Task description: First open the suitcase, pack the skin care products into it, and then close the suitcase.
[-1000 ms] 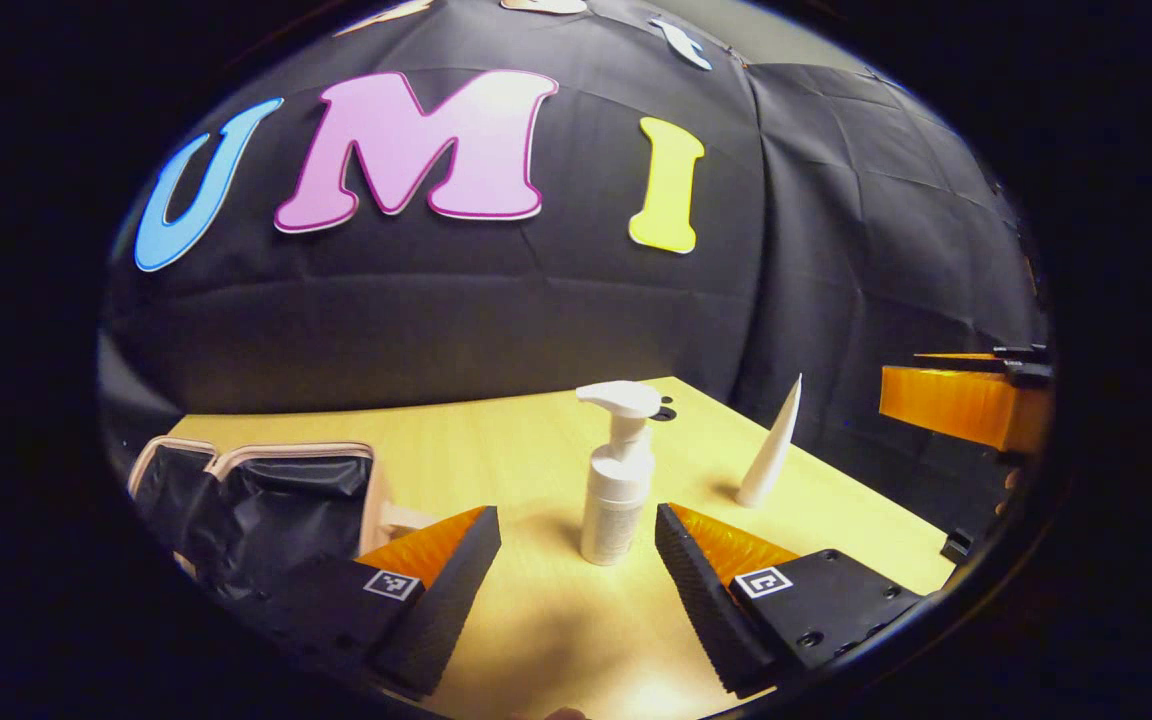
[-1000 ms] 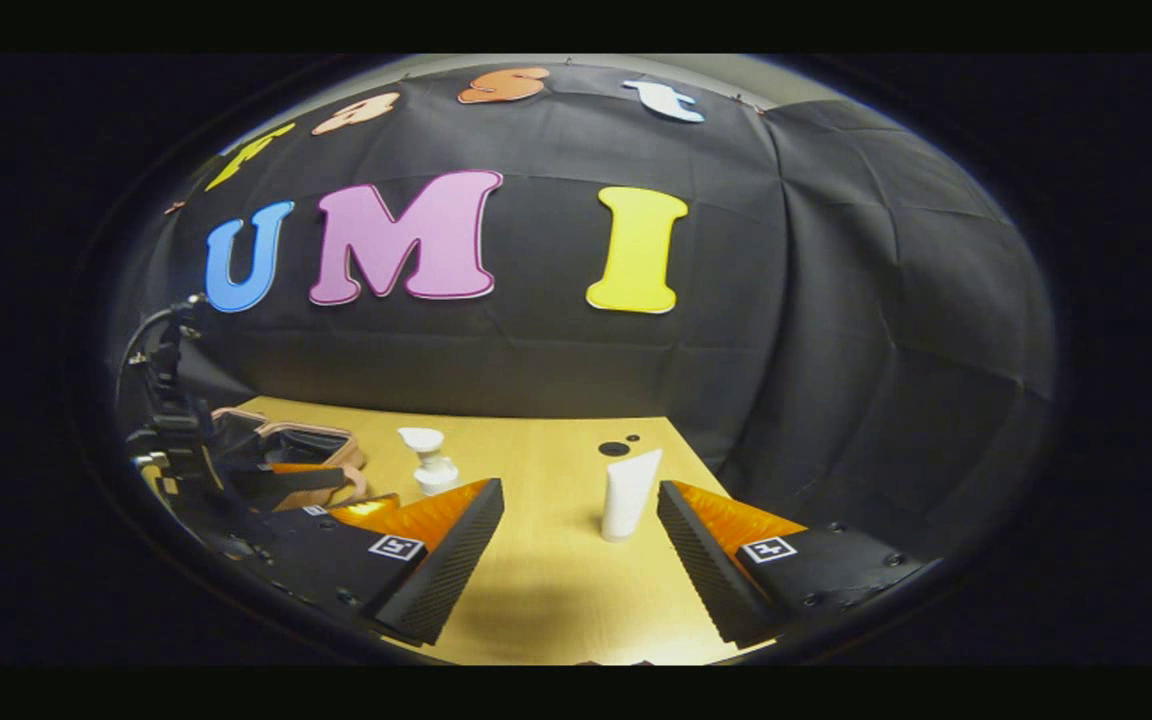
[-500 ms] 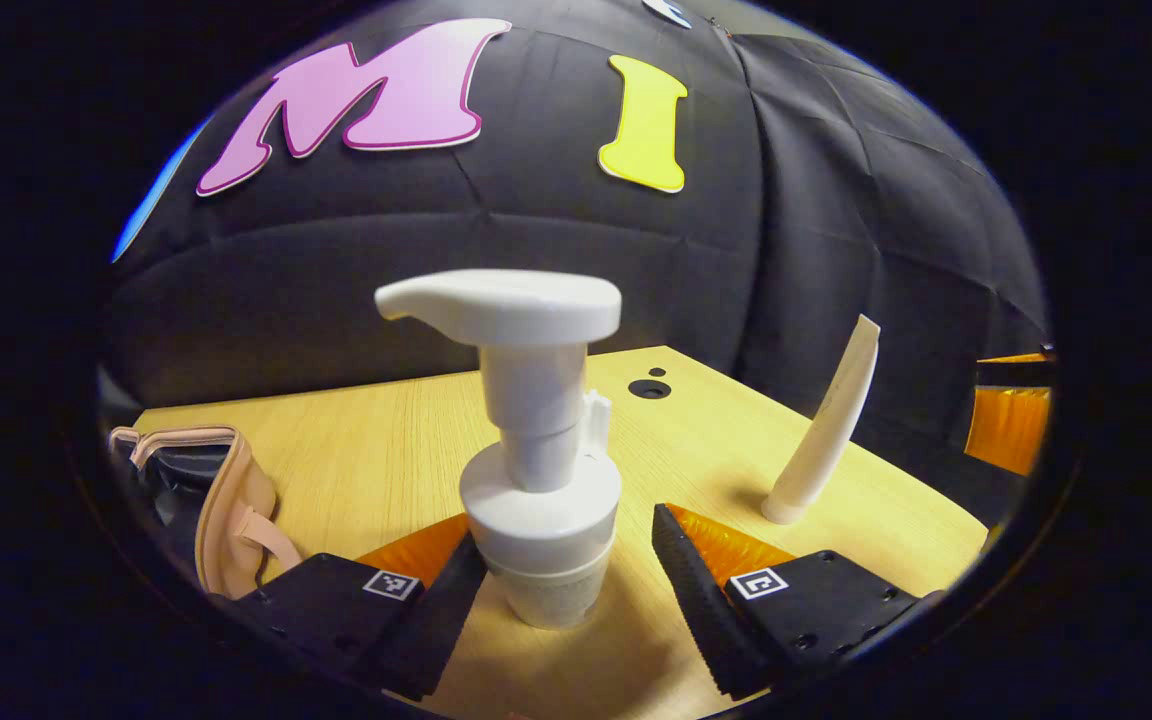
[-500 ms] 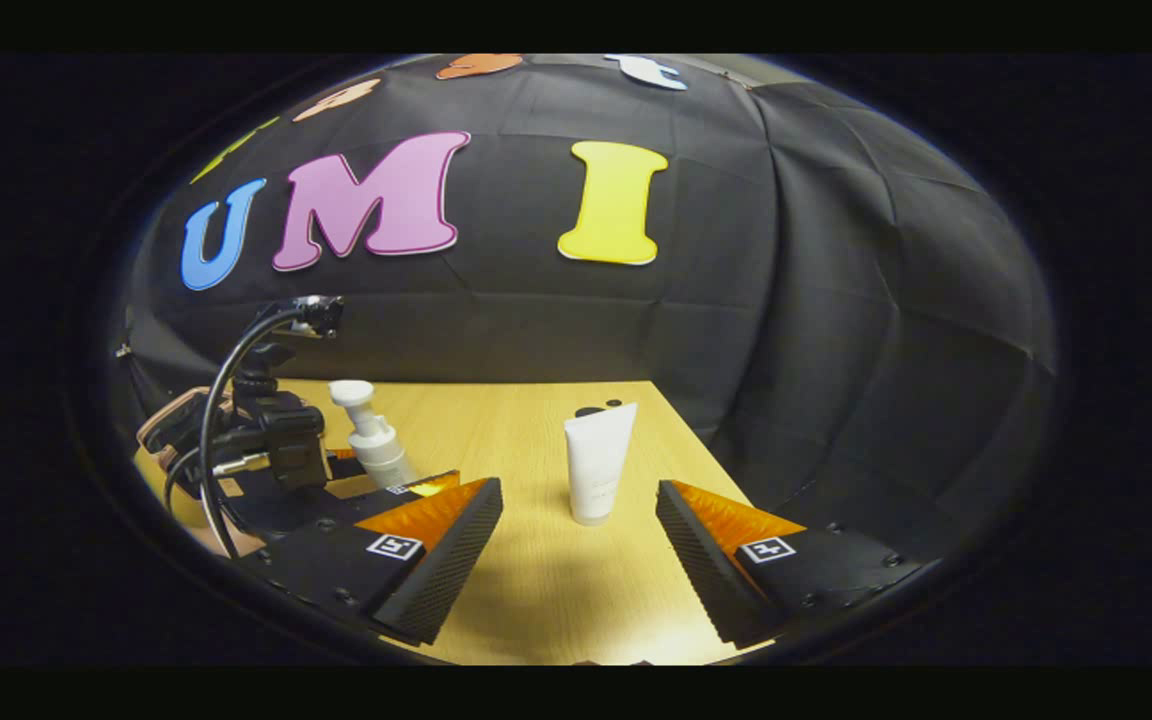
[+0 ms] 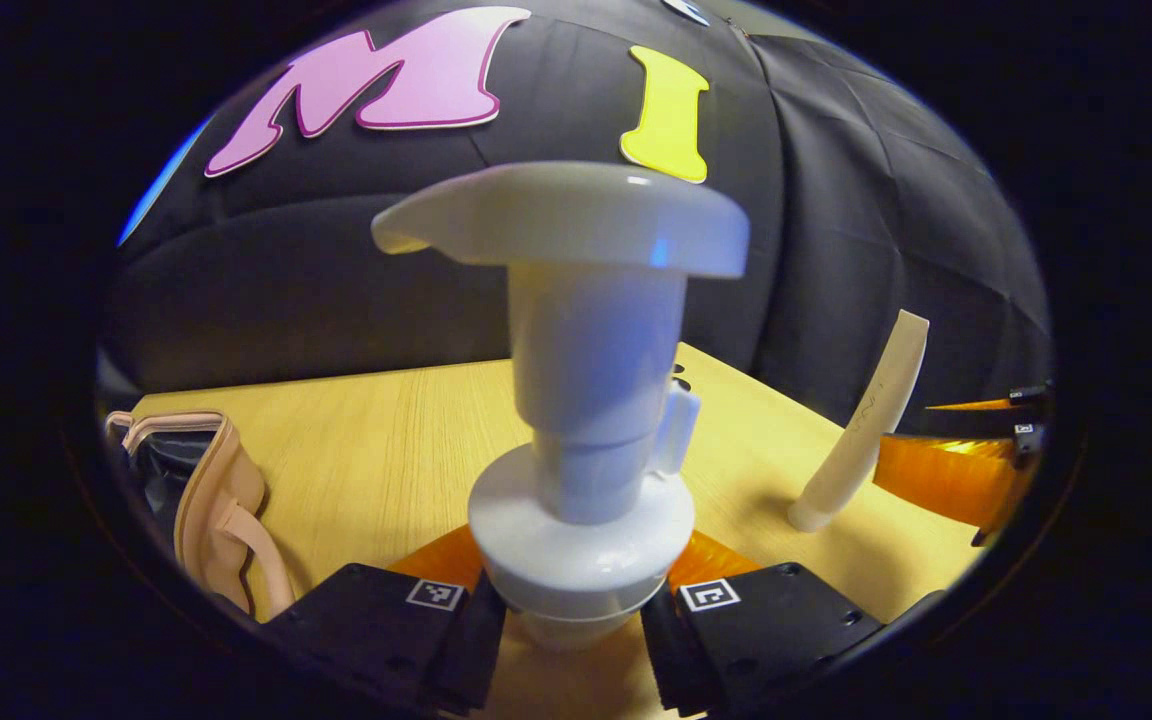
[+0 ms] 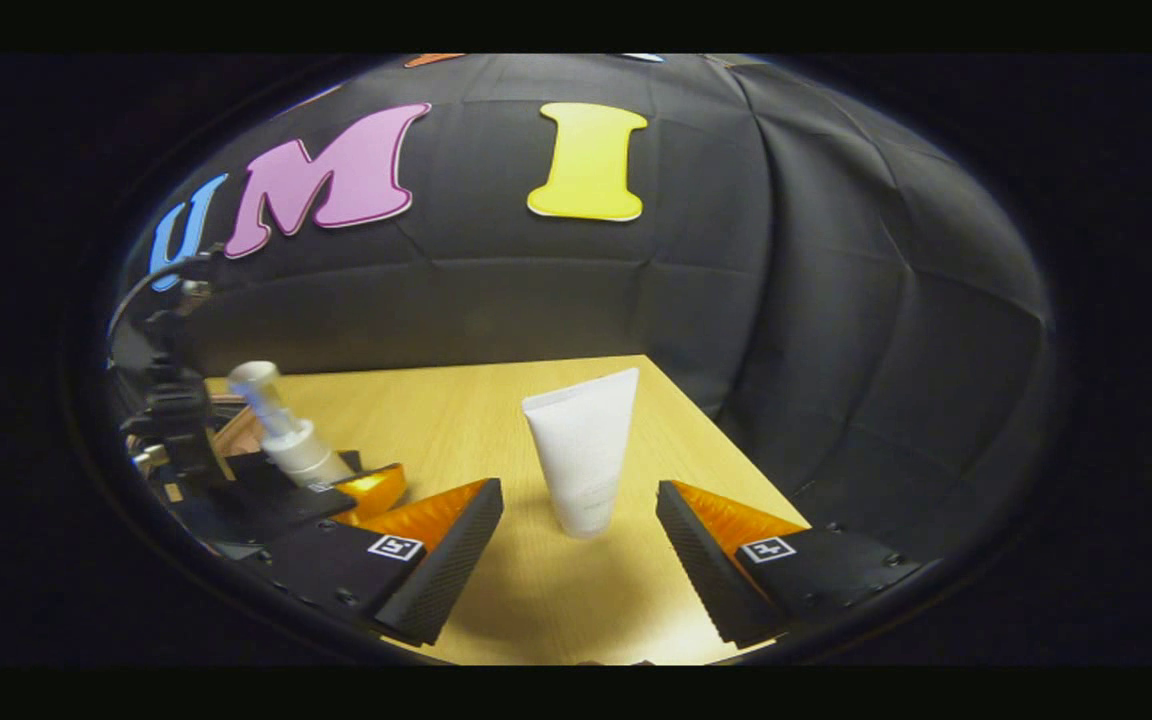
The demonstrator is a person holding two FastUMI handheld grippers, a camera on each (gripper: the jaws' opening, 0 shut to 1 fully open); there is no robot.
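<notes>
A white pump bottle [image 5: 576,420] stands close up in the left gripper view, and my left gripper [image 5: 571,640] is shut on its body just under the collar. In the right gripper view the same bottle [image 6: 286,440] leans a little in that gripper at the left. A white tube [image 6: 584,450] stands cap-down on the table just beyond my right gripper [image 6: 579,497], which is open with a finger to either side of it. The open suitcase [image 5: 211,495], beige with black lining, lies at the table's left.
The light wooden table [image 6: 456,400] ends at the black cloth wall behind and on the right. Two small dark holes [image 5: 681,378] mark the tabletop behind the bottle. An orange finger of the right gripper [image 5: 946,470] reaches in beside the tube [image 5: 866,430].
My left gripper moved forward around the pump bottle and shut on it. My right gripper advanced toward the tube, which now stands nearer its open fingers.
</notes>
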